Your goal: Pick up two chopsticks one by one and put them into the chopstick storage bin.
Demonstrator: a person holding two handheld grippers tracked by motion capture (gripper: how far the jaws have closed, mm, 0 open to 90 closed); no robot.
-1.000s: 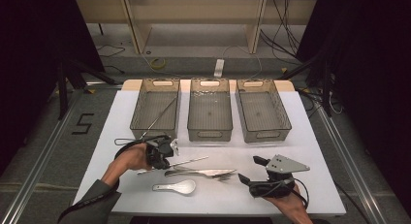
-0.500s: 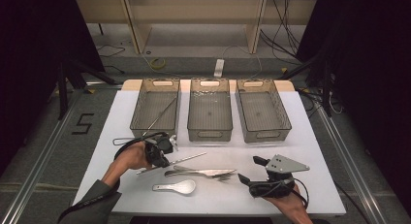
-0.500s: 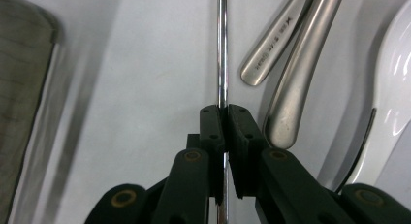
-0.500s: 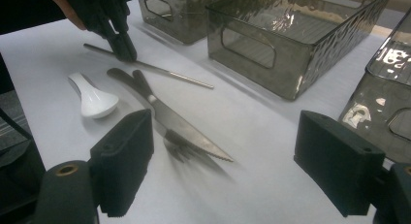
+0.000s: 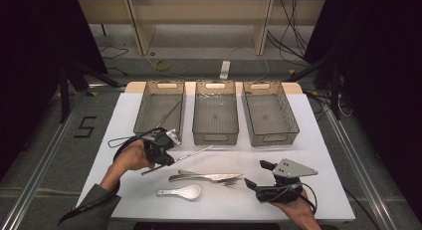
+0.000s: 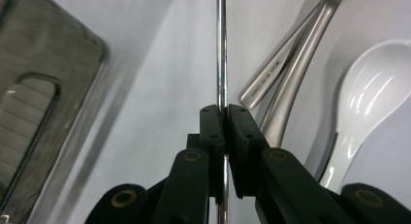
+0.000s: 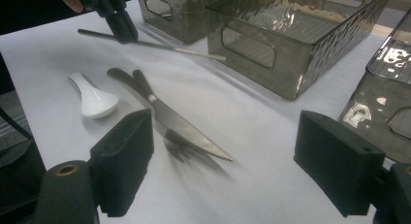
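Note:
My left gripper (image 5: 165, 160) is shut on a thin metal chopstick (image 5: 191, 153) and holds it a little above the white table, near its left side. In the left gripper view the chopstick (image 6: 221, 49) runs straight up from between the closed pads (image 6: 212, 132). A knife and a fork (image 5: 206, 177) lie crossed at the table's middle front, with a white ceramic spoon (image 5: 180, 192) just in front of them. At the front right my right gripper (image 5: 255, 173) rests open with nothing in it. Its own view looks between wide-apart jaws at the knife (image 7: 189, 132), the spoon (image 7: 94, 100) and the lifted chopstick (image 7: 155, 44).
Three clear smoky bins stand in a row at the back: left (image 5: 144, 115), middle (image 5: 215, 138) and right (image 5: 293, 121). The left bin has another chopstick (image 5: 170, 114) leaning inside it. The left bin's corner (image 6: 39, 88) lies close beside my left gripper.
My left gripper has risen with the chopstick, lifting it off the table. The right gripper, knife, fork and spoon have stayed put.

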